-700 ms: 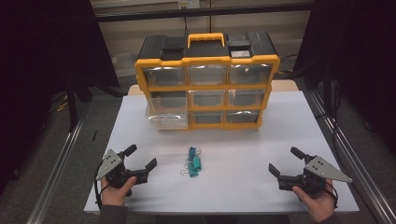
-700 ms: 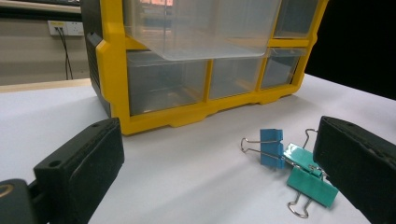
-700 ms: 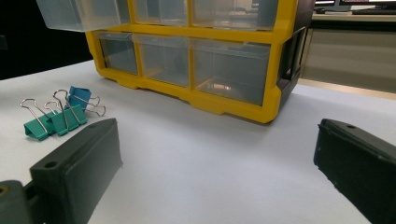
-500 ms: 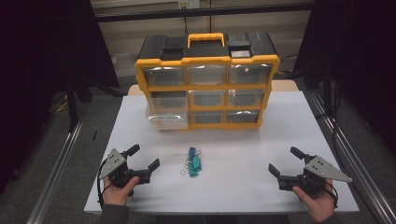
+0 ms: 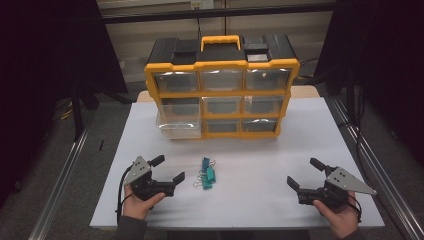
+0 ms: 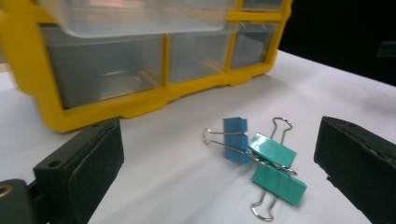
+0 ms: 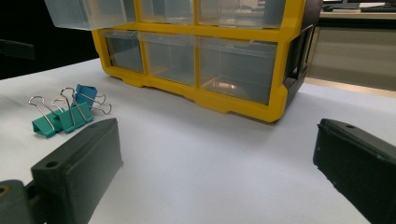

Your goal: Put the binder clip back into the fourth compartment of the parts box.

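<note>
Surroundings: dark room with black drapes on both sides, pale wall panels at the back, metal rails running along the floor either side of the table
Table [image 5: 300,145]: white top, matte, lit from above
Organizer [image 5: 222,85]: yellow-framed parts cabinet with a black top and a yellow carry handle, standing upright at the far middle of the table, three rows of three clear drawers
Open drawer [image 5: 179,125]: clear drawer on the cabinet's left column, pulled out toward the person and jutting past the frame; from here I cannot tell whether anything lies inside
Binder clips [image 5: 205,173]: small cluster of one blue and two teal clips with silver wire handles, lying on the table in front of the cabinet, touching or overlapping one another, well apart from the drawers
Left gripper [image 5: 166,170]: held low at the near left of the table in the person's left hand [image 5: 137,200], jaws spread wide with nothing between them, pointing toward the clips, which lie just beside it; in the left gripper view the clips sit between the two black jaws, nearer the right-hand one
Right gripper [image 5: 305,172]: held at the near right in the right hand [image 5: 340,215], grey three-cornered plate on top, jaws wide apart and empty, well apart from the clips
Cable [image 5: 120,192]: black, looping from the left gripper past the wrist
</note>
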### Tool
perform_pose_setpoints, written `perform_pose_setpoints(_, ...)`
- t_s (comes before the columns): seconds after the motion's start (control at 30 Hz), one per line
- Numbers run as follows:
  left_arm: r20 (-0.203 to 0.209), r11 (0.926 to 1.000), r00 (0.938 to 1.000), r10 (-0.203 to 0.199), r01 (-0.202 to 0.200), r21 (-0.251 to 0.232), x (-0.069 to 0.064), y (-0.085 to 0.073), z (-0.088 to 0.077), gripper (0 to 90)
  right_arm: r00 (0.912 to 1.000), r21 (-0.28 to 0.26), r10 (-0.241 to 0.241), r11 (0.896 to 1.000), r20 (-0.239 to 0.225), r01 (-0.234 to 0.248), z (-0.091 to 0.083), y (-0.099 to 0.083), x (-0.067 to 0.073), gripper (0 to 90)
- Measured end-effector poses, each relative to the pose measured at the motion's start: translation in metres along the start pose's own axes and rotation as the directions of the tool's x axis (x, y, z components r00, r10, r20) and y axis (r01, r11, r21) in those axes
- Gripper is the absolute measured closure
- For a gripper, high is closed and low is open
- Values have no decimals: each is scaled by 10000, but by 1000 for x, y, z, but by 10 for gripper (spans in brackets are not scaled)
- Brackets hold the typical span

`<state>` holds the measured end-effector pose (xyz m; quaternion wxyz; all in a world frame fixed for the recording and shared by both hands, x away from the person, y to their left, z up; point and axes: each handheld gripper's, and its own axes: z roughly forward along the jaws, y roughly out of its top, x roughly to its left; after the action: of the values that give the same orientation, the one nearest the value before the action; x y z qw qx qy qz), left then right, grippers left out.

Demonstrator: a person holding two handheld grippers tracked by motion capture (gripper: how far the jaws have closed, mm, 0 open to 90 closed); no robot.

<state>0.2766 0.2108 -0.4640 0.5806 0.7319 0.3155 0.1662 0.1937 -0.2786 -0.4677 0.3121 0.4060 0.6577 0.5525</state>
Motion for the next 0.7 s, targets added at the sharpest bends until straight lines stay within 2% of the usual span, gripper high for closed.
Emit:
perform_pose_setpoints(0.03, -62, 9997, 9999, 148, -147, 187, -3, 0, 3, 26, 10000, 7, 19, 10000, -20, -19, 0, 0, 0, 6)
perform_pose_setpoints(0.1, 45, 9987, 9994, 331, -332, 381, -7, 1, 7, 30, 10000, 6, 9, 10000, -25, -9, 0, 0, 0, 7)
perform_pose_setpoints(0.13, 163, 9983, 9994, 289, -297, 494, -9, 1, 10, 30, 10000, 6, 9, 10000, -25, -9, 0, 0, 0, 7)
perform_pose_setpoints(0.17, 208, 9971, 9988, 448, -460, 614, -11, 1, 14, 32, 10000, 23, 8, 10000, -1, -8, 0, 0, 0, 7)
perform_pose_setpoints(0.23, 232, 9959, 9985, 502, -518, 745, -12, 1, 16, 34, 10000, 22, 24, 10000, -15, -24, 0, 0, 0, 7)
perform_pose_setpoints(0.33, 482, 9957, 9985, 244, -286, 884, -16, 2, 23, 58, 10000, 27, 49, 10000, -56, -49, 0, 0, 1, 8)
perform_pose_setpoints(0.43, 654, 9894, 9964, 548, -630, 1309, -19, 3, 28, 61, 10000, 33, 30, 10000, -51, -30, 0, 0, 1, 8)
perform_pose_setpoints(0.47, 783, 9895, 9961, 409, -513, 1353, -20, 3, 30, 70, 10000, 30, 44, 10000, -63, -44, 0, 0, 0, 8)
perform_pose_setpoints(0.5, 935, 9876, 9947, 438, -572, 1464, -21, 3, 31, 86, 10000, 27, 36, 10000, -72, -36, 0, 0, 0, 8)
perform_pose_setpoints(0.53, 1336, 9881, 9904, 343, -536, 1440, -21, 3, 34, 99, 10000, 24, 31, 10000, -72, -31, 0, 0, 0, 8)
perform_pose_setpoints(0.57, 1380, 9820, 9897, 387, -632, 1778, -23, 2, 37, 114, 10000, 29, 48, 10000, -64, -47, 0, 0, 0, 8)
perform_pose_setpoints(0.6, 1380, 9820, 9897, 387, -632, 1778, -23, 2, 37, 128, 10000, 29, 48, 10000, -64, -47, 0, 0, 0, 8)
perform_pose_setpoints(0.63, 1430, 9762, 9885, 491, -778, 2026, -24, 2, 39, 140, 10000, 31, 54, 10000, -79, -54, 0, 0, 0, 8)
perform_pose_setpoints(0.7, 1634, 9690, 9852, 520, -893, 2302, -25, 1, 43, 146, 10000, 33, 59, 10000, -80, -59, 0, 0, 0, 8)
